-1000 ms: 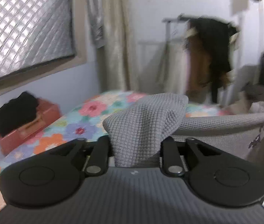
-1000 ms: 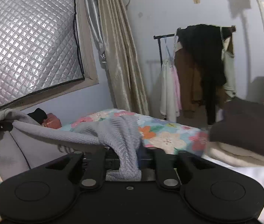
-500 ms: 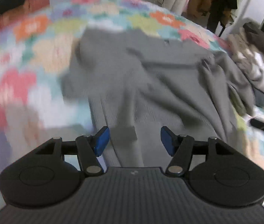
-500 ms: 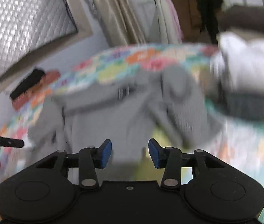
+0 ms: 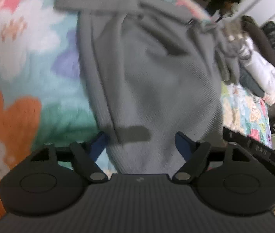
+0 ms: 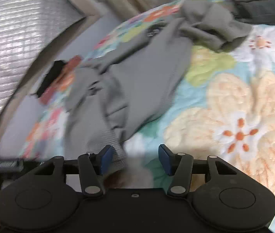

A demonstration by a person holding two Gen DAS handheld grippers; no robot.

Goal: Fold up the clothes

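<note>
A grey knit garment point(image 5: 149, 73) lies spread and wrinkled on the floral bedspread point(image 5: 21, 73). My left gripper point(image 5: 141, 145) is open, its blue-padded fingers straddling the garment's near hem just above it. In the right wrist view the same garment point(image 6: 137, 81) lies across the bed to the left. My right gripper point(image 6: 135, 159) is open and empty at the garment's near corner, its left fingertip point(image 6: 106, 157) over the ribbed edge. Both views are motion-blurred.
A pile of white and dark clothes point(image 5: 258, 68) lies at the bed's right side, also seen in the right wrist view point(image 6: 258, 3). A red box with a black item point(image 6: 57, 77) sits by the wall. A quilted silver window cover point(image 6: 17, 29) and curtains stand behind.
Both grippers held the garment up one second ago, then let it go onto the bed. They have since dropped lower and closer to its near edge, staying open.
</note>
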